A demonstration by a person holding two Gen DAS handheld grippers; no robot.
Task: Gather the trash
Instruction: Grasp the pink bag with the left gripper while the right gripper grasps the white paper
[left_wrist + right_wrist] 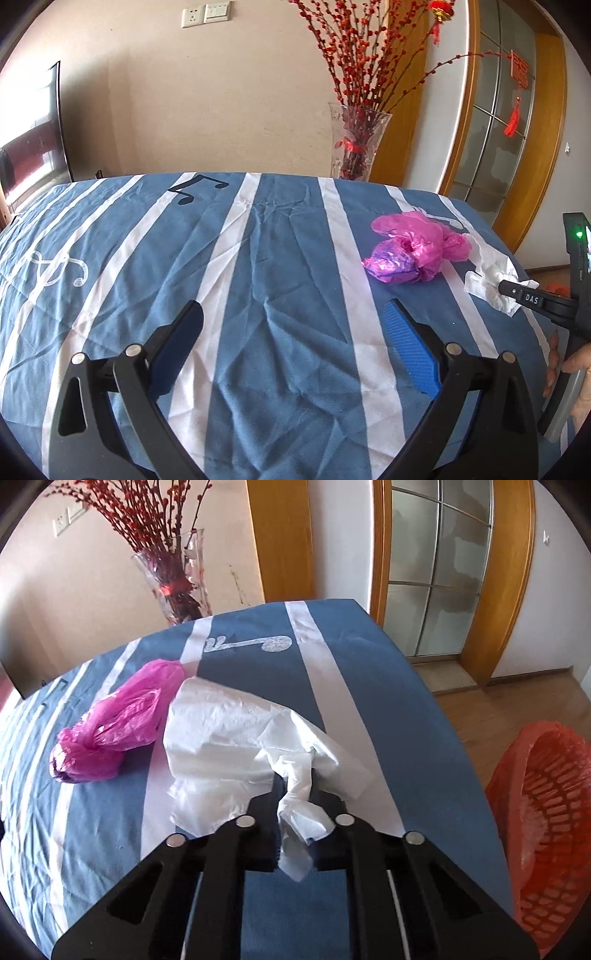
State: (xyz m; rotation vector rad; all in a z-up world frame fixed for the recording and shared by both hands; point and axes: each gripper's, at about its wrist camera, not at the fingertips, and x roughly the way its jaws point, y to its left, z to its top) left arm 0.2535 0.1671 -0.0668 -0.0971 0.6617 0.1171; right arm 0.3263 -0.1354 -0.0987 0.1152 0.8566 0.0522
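Now right hand-held gripper point(293, 794) pinching tissue point(236, 734), table edge point(436, 701)

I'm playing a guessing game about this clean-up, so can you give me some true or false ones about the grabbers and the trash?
1. The right gripper is pinching the white tissue. True.
2. The left gripper is holding the pink plastic bag. False: its jaws are wide open over the striped tablecloth and hold nothing.
3. The pink plastic bag lies on the tablecloth next to the tissue. True.
4. The red basket sits on the table. False: it is off the table's edge, over the wooden floor.
5. The glass vase holds red-berried branches. True.
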